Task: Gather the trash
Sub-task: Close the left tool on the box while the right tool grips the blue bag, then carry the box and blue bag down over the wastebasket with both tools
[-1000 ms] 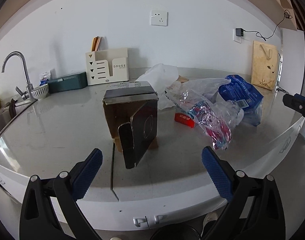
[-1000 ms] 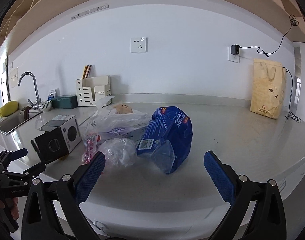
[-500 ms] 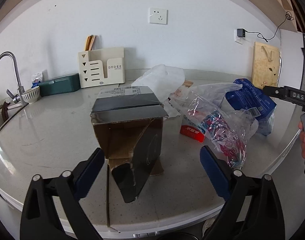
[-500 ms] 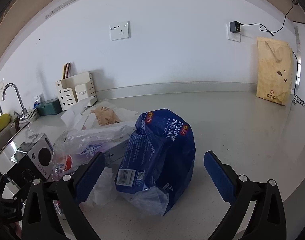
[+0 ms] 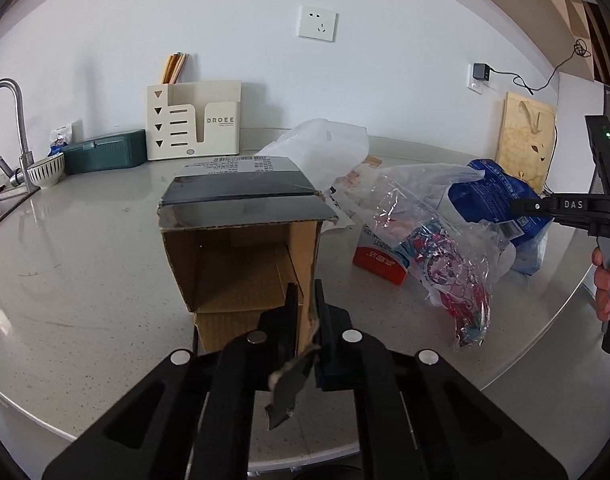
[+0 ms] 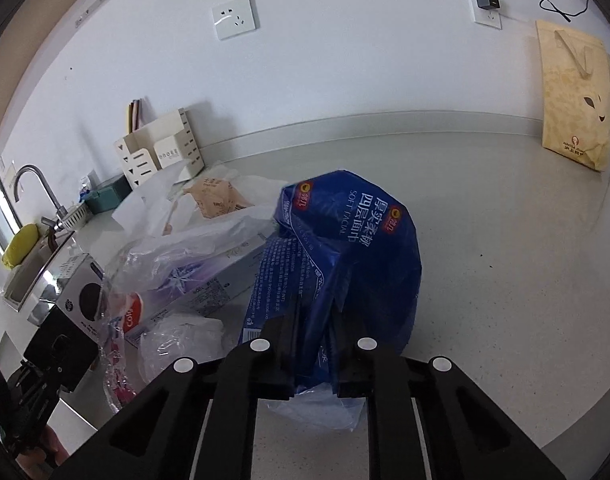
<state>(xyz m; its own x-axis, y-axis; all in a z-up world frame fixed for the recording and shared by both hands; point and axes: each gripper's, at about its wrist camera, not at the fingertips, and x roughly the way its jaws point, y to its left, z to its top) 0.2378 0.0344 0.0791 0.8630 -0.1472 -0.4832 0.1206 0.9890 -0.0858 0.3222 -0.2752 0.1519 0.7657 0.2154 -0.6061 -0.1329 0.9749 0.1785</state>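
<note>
Item: open cardboard box (image 5: 241,248), black outside, on its side near the bench (image 5: 77,264) front edge. Left tongs (image 5: 305,312) were clamped on its torn side flap.

Item: blue tissue wrapper (image 6: 345,264), crumpled, at the right of the heap. Right tongs (image 6: 313,344) were pinched on a fold of its film.

Item: clear plastic bag (image 5: 437,248) draped over a red-and-white carton (image 5: 379,258); a white bag (image 5: 321,148) and brown paper packet (image 6: 217,198) behind. None gripped.

Status: judged early. Two pieces were taken in grip, neither lifted off the bench; the rest of the heap lay uncollected. No bin showed in either view.
</note>
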